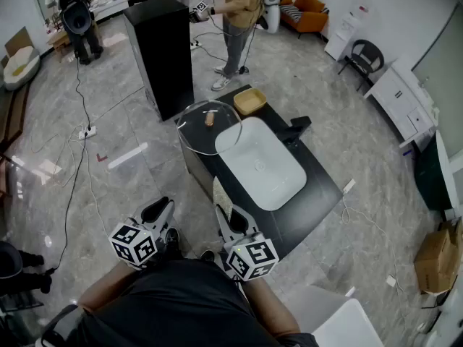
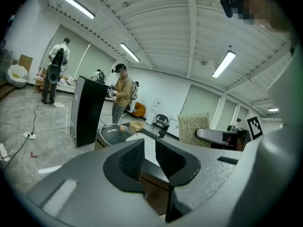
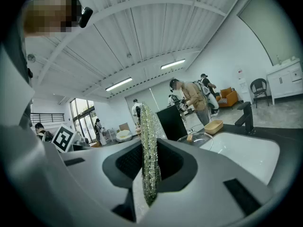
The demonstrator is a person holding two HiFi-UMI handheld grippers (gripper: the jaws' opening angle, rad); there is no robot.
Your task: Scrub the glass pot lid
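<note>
Head view down onto the glass pot lid (image 1: 199,131), flat and knob (image 1: 210,118) up at the far left corner of the black counter (image 1: 322,194), one edge overlapping the rim of the white sink (image 1: 262,166). Just beyond, at the far edge, a tan tray (image 1: 249,101); by the sink's far right side, a black faucet (image 1: 297,128). Well apart from all that, over the near edge, the right gripper (image 1: 230,219), clamped on a glittery scrub pad (image 1: 220,192) standing edge-up between the jaws. Alongside, the left gripper (image 1: 160,212), parted by a narrow gap and holding nothing. Neither yet in touch with the lid. Judged from here, scrubbing not begun. To do it well: steady the lid first, probably by pinching knob or rim with the free left gripper, against likely skating on the smooth top. Then lay the pad's broad face, not its thin edge, onto the glass and work in circles from knob out to rim. Possible overhang past the counter's left edge, hard to judge from this height; light pressure there, or a slide toward the sink before bearing down.
</note>
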